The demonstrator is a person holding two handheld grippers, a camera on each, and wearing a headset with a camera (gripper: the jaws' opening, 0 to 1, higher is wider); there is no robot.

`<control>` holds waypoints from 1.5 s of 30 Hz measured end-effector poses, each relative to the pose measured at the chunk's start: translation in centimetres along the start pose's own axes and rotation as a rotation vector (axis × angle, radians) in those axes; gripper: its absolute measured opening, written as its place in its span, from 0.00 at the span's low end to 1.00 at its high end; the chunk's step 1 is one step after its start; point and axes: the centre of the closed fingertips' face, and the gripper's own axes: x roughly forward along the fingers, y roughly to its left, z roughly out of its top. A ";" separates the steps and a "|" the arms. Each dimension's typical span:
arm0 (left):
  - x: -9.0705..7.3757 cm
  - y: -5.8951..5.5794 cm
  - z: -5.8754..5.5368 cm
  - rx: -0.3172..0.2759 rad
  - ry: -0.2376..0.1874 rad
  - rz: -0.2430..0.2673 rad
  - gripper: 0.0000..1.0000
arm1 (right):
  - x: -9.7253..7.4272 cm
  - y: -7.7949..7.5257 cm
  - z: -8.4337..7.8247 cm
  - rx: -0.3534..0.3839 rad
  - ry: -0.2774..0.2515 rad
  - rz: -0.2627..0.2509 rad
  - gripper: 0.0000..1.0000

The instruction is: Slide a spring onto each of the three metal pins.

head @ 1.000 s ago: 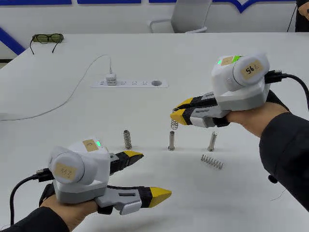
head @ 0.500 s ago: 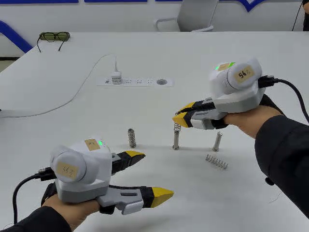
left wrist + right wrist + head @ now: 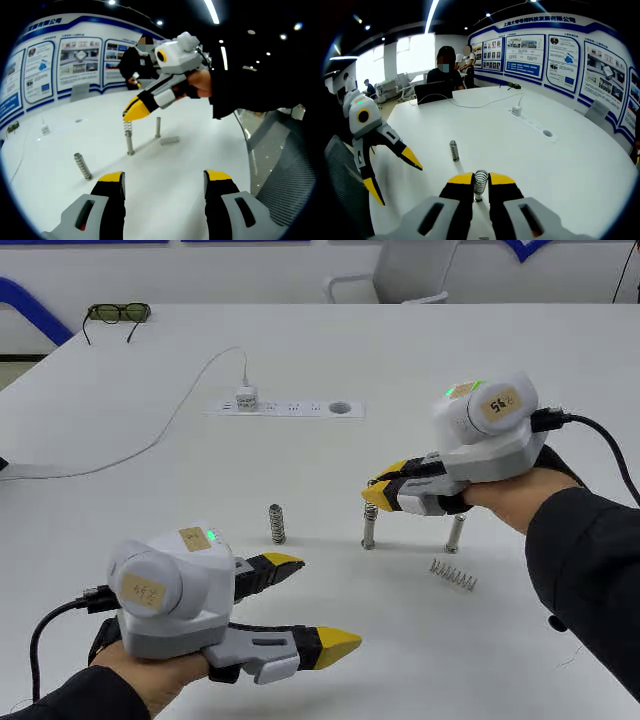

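Right gripper view: the right gripper [image 3: 481, 178] has its yellow-tipped jaws closed to a narrow gap on a small coiled steel spring [image 3: 480, 183], which stands upright between them. In the head view this spring [image 3: 371, 510] sits at the top of the middle metal pin [image 3: 369, 533], a short upright steel post on the white table [image 3: 300, 465]. Its lower end meets the pin's tip, and how far it is threaded on I cannot tell. The right gripper [image 3: 378, 496] reaches in from the right, just above that pin.

Left of the middle pin stands the left pin wrapped in a spring [image 3: 277, 524]. To the right, the bare right pin [image 3: 455, 533] stands upright. A loose spring [image 3: 453, 574] lies flat on the table just in front of it.

Nearer and to the left, the left gripper [image 3: 320, 602] hovers over the table with its jaws spread wide and nothing between them, well apart from the pins.

Far across the table lie a white power strip [image 3: 285, 409] with a white plug [image 3: 245, 397] and cable, and dark glasses [image 3: 118, 312] at the far left edge.
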 end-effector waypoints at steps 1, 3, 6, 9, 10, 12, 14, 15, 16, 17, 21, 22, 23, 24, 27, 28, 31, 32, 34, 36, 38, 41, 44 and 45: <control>0.0 0.0 0.0 0.000 0.000 0.000 0.65 | 0.1 0.0 -0.1 0.000 0.002 -0.001 0.12; 0.0 0.0 -0.1 -0.002 0.000 0.000 0.64 | 0.3 0.0 -0.4 0.003 0.008 -0.002 0.12; 0.0 0.0 -0.1 -0.002 0.001 -0.002 0.64 | 0.7 0.0 -1.0 0.011 0.022 0.000 0.12; 0.0 0.0 -0.2 -0.002 0.002 -0.003 0.64 | 1.0 0.1 -1.4 0.014 0.034 0.001 0.12; 0.0 0.0 -0.2 -0.002 0.001 -0.003 0.64 | 1.1 0.2 -1.6 0.016 0.037 0.001 0.12; 0.0 0.1 -0.2 -0.003 0.000 -0.003 0.64 | 1.2 0.2 -1.8 0.019 0.043 -0.001 0.12; 0.0 0.1 -0.2 -0.004 -0.001 -0.002 0.64 | 1.4 0.1 -2.2 0.019 0.049 -0.001 0.12; 0.0 0.1 -0.2 -0.005 0.000 -0.003 0.64 | 1.5 0.1 -2.4 0.022 0.053 0.000 0.12; 0.0 0.1 -0.2 -0.005 0.000 -0.003 0.64 | 1.7 0.0 -2.5 0.021 0.058 0.000 0.12; 0.0 0.1 -0.2 -0.005 0.001 -0.004 0.64 | 1.8 0.0 -2.7 0.018 0.063 -0.001 0.12; 0.0 0.0 -0.2 -0.005 0.001 -0.005 0.64 | 2.1 0.1 -3.2 0.017 0.076 -0.001 0.12; 0.0 0.1 -0.2 -0.006 0.000 -0.004 0.64 | 2.2 0.1 -3.2 0.015 0.080 -0.002 0.12; 0.0 0.1 -0.2 -0.006 0.000 -0.004 0.64 | 2.2 0.0 -3.3 0.016 0.082 -0.002 0.12; 0.0 0.1 -0.2 -0.006 0.000 -0.004 0.64 | 2.3 0.0 -3.4 0.016 0.084 -0.003 0.12; -0.1 0.2 -0.2 -0.007 0.002 -0.002 0.64 | 2.3 -0.1 -3.7 0.019 0.092 -0.006 0.12; -0.1 0.2 -0.2 -0.007 0.002 -0.001 0.64 | 2.3 -0.1 -3.7 0.022 0.093 -0.005 0.12; -0.1 0.1 -0.3 -0.007 0.004 -0.002 0.63 | 2.5 -0.1 -4.0 0.023 0.100 -0.005 0.12; -0.1 0.0 -0.3 -0.006 0.005 -0.003 0.63 | 2.5 -0.1 -4.1 0.025 0.102 -0.005 0.12; -0.1 0.0 -0.3 -0.005 0.005 -0.003 0.63 | 2.5 0.0 -4.1 0.022 0.103 -0.005 0.12; -0.1 0.0 -0.2 -0.005 0.004 -0.002 0.64 | 2.5 -0.1 -4.2 0.022 0.104 -0.004 0.13; -0.1 0.0 -0.2 -0.004 0.004 -0.001 0.64 | 2.5 -0.1 -4.3 0.021 0.106 -0.005 0.13; -0.1 0.1 -0.2 -0.003 0.004 0.000 0.64 | 2.2 -0.2 -4.5 0.024 0.106 -0.008 0.14; -0.1 0.1 -0.1 -0.002 0.003 0.000 0.63 | 1.9 -0.2 -4.6 0.026 0.106 -0.011 0.14; -0.1 0.1 -0.1 -0.001 0.004 0.000 0.63 | 1.7 -0.3 -4.7 0.024 0.106 -0.014 0.15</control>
